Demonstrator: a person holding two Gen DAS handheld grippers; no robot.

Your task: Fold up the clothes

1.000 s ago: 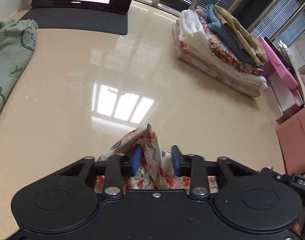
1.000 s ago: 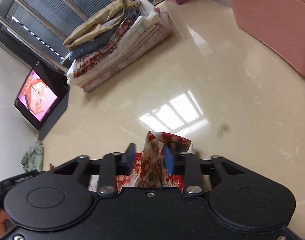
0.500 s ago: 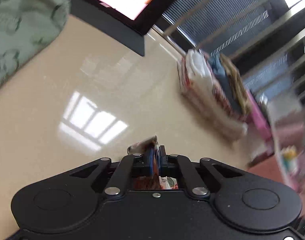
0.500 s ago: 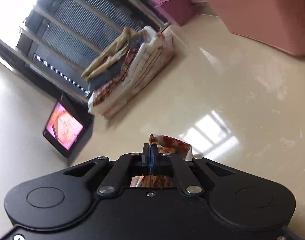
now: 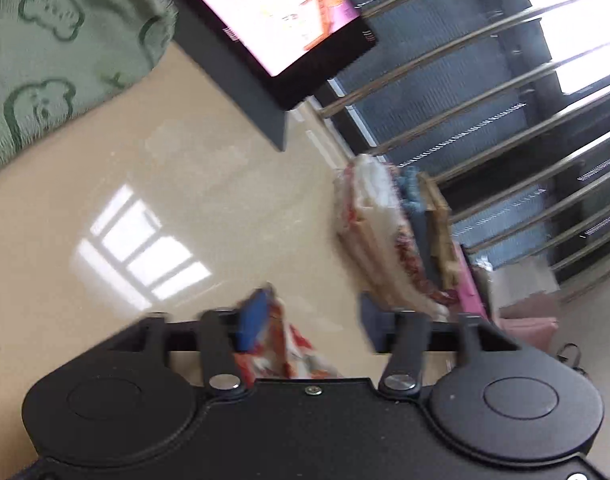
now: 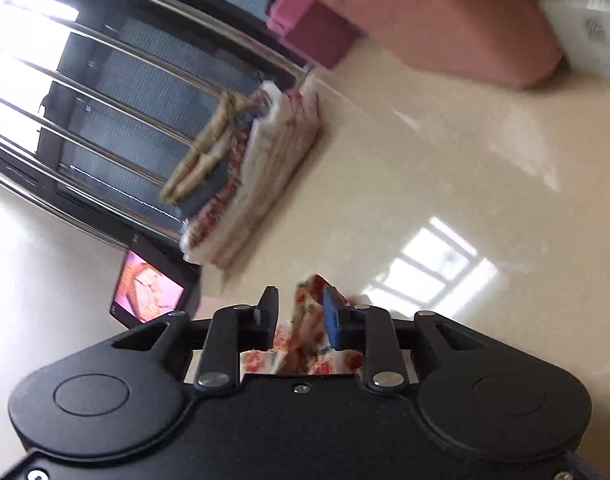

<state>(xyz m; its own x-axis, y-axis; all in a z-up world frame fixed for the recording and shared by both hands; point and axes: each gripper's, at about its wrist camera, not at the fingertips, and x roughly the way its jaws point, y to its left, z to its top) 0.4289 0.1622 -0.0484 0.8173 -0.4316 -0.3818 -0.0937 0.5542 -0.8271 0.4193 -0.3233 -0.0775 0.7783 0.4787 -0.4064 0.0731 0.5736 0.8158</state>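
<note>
A red and white floral cloth sticks up between the fingers of my left gripper. It leans on the left blue pad, and a wide gap separates it from the other pad. These jaws are opening. In the right wrist view the same floral cloth stands between the fingers of my right gripper. There it rests against the right blue pad, clear of the left one, and those jaws are opening too. The cloth's lower part is hidden behind both gripper bodies.
A stack of folded clothes lies on the glossy beige floor by the barred window. A lit screen stands near it. A green blanket lies left; pink boxes stand right.
Half a second ago both grippers were shut on the floral cloth; now both have opened around it. Both views have rolled and shifted sideways, with the clothes stack nearer.
</note>
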